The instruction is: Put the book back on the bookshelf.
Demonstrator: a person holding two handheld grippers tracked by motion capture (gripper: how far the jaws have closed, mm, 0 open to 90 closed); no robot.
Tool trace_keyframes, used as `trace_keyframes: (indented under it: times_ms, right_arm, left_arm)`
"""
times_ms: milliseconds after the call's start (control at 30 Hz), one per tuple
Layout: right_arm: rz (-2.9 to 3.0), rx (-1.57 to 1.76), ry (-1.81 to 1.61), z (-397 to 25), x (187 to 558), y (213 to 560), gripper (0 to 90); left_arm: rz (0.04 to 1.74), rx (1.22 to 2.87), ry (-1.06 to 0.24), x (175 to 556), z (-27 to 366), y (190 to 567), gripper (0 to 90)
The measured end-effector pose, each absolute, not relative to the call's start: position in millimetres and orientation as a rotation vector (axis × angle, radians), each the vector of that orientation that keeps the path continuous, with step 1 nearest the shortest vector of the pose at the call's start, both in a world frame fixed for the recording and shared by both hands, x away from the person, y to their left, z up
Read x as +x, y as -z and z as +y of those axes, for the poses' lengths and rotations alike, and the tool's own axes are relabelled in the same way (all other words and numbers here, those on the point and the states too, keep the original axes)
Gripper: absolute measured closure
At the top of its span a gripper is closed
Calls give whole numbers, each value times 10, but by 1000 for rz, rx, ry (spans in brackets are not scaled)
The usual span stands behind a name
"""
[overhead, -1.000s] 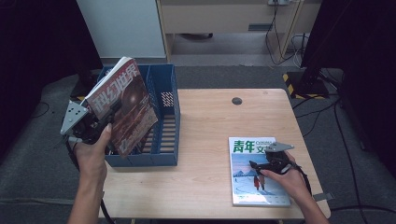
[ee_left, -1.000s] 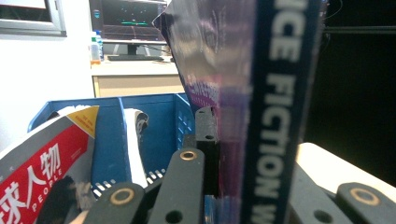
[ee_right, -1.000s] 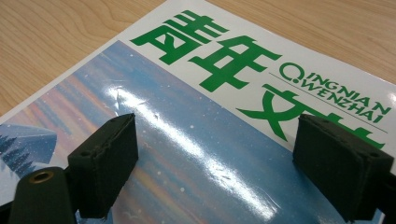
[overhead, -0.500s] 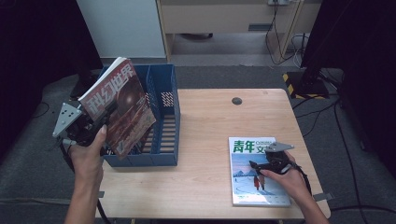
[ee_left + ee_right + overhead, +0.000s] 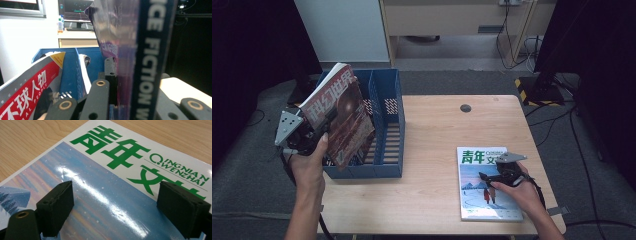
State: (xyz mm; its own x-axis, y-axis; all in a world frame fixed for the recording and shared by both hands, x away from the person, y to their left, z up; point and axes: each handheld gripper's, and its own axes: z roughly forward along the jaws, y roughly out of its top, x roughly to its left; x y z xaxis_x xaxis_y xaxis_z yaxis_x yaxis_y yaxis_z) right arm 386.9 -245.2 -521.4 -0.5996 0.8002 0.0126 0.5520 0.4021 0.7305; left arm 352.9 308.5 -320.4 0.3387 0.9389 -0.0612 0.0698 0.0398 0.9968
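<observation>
My left gripper [image 5: 319, 132] is shut on a brown science-fiction magazine [image 5: 339, 117], held tilted over the left part of the blue file rack [image 5: 387, 135]. In the left gripper view the magazine's spine [image 5: 147, 57] stands upright between the jaws. A red-covered magazine [image 5: 27, 87] leans inside the rack. My right gripper [image 5: 493, 175] rests open on a blue-and-white magazine with green characters [image 5: 482, 200] lying flat at the table's front right. In the right gripper view both pads [image 5: 57, 207] sit spread apart just above its glossy cover [image 5: 105, 187].
The wooden table [image 5: 437, 125] has a small round dark disc [image 5: 466, 108] near its back edge. A dark floor and a black stand [image 5: 544, 80] lie beyond the right side. A white cabinet [image 5: 342, 30] stands behind the rack.
My left gripper has drawn the brown magazine slightly left and toward the person, tilting it more. The right gripper stays on the flat magazine.
</observation>
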Motion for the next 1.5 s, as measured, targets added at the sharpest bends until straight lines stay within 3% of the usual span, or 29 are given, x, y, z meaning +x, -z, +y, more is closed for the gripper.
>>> trace_keyframes:
  times_ms: [1500]
  right_arm:
    - [2324,1171,-1018,-2453,3869,5214,142]
  left_arm:
    - [1066,1340,-930,3837,2863,3341,840]
